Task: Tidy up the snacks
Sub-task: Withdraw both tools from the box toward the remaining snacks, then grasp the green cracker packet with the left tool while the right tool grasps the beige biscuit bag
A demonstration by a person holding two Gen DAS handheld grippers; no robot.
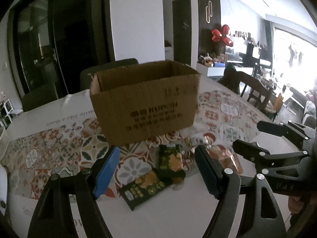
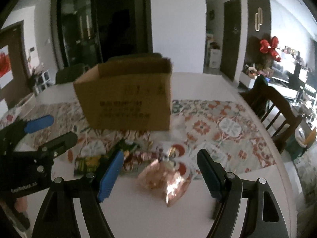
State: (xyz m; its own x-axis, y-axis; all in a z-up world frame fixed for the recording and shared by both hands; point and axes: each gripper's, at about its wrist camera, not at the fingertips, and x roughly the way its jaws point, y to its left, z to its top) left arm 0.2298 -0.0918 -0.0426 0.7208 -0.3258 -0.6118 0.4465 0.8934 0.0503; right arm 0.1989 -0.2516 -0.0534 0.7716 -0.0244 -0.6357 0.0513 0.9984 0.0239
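Note:
An open-topped cardboard box (image 1: 144,103) (image 2: 126,97) stands on the patterned tablecloth. In front of it lie two dark green snack packets (image 1: 170,158) (image 1: 142,190) (image 2: 93,162) and a shiny copper-coloured packet (image 2: 168,180) (image 1: 223,158). My left gripper (image 1: 158,172) (image 2: 51,131) hangs open above the green packets, touching none of them. My right gripper (image 2: 158,178) (image 1: 257,138) is open over the copper packet, its pads apart from it. Small wrapped sweets (image 2: 142,156) lie between the packets, blurred.
The round white table (image 2: 227,208) curves away at the right edge. Wooden chairs (image 2: 277,107) (image 1: 255,91) stand to the right and a dark chair (image 1: 111,67) behind the box. A white object (image 1: 3,194) sits at the table's left edge.

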